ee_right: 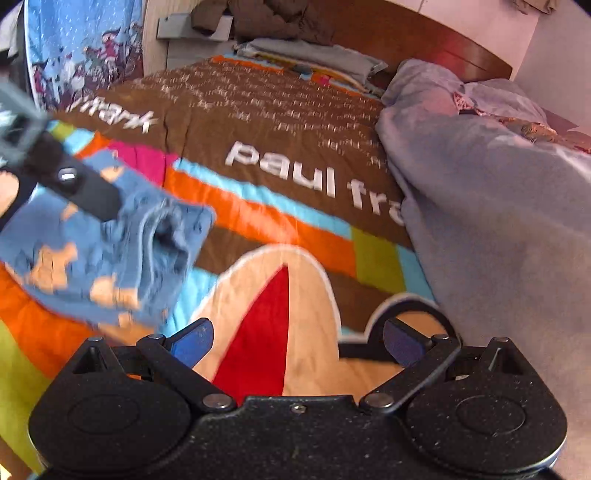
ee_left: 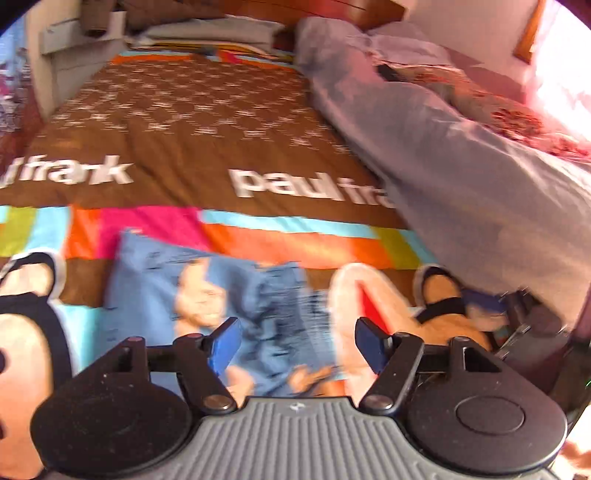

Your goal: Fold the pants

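Observation:
The small blue pants [ee_left: 207, 295] with orange figures lie folded on the colourful bedspread [ee_left: 184, 122]. In the left wrist view my left gripper [ee_left: 297, 345] is open and empty just above their near edge. In the right wrist view the pants [ee_right: 103, 251] are at the left, with the left gripper's black finger [ee_right: 88, 192] over their top. My right gripper [ee_right: 297, 343] is open and empty, to the right of the pants, above the bedspread's red and beige figure [ee_right: 258, 332]. The right gripper also shows at the right edge of the left wrist view [ee_left: 524, 314].
A grey-blue blanket [ee_right: 498, 221] lies heaped along the bed's right side. Folded grey cloth [ee_right: 314, 55] and dark clothes [ee_right: 273, 18] sit at the wooden headboard [ee_right: 424, 40]. A printed blue panel [ee_right: 85, 48] stands at the left.

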Demonstrator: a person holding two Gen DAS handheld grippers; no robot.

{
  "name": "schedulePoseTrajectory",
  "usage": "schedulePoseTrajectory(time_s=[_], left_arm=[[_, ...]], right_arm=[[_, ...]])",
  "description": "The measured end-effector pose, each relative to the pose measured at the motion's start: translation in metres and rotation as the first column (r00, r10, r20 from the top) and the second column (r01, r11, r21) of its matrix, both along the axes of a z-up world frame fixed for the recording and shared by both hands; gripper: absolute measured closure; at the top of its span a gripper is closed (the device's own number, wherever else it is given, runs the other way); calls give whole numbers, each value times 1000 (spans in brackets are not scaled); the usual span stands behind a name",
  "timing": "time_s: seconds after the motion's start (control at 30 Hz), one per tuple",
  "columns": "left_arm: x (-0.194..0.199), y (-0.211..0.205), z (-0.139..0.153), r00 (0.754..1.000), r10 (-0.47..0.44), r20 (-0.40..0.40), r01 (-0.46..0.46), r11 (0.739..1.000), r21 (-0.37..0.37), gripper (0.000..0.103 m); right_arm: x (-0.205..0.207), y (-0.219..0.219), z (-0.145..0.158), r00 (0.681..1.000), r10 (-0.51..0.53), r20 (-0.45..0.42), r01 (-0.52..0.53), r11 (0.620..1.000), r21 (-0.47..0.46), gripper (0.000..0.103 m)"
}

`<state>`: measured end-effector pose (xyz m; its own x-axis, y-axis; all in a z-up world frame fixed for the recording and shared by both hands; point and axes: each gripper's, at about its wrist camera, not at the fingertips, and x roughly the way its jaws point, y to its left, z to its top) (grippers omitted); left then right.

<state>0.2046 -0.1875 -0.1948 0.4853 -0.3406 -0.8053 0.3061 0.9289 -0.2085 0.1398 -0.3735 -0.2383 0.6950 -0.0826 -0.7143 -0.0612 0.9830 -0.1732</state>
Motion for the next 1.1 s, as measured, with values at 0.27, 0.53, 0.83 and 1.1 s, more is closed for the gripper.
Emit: schedulePoseTrajectory(time_s=[0.27,0.53,0.83,1.1], left_arm=[[24,67,-56,971,220,-92,-195,954,227,30],[25,89,-60,959,251,-129,-218,949,228,23],[44,82,-73,960,233,-156,-186,945,268,18],[61,103,-51,978,180,-107,-176,984,39,5]], right_arm=[[62,41,6,989,149,17,-149,972,182,2],[92,14,-22,994,-20,-109,27,998,60,5],[135,67,-43,974,136,-179,-131,991,39,4],[126,24,-25,963,217,-159,-151,925,347,1]])
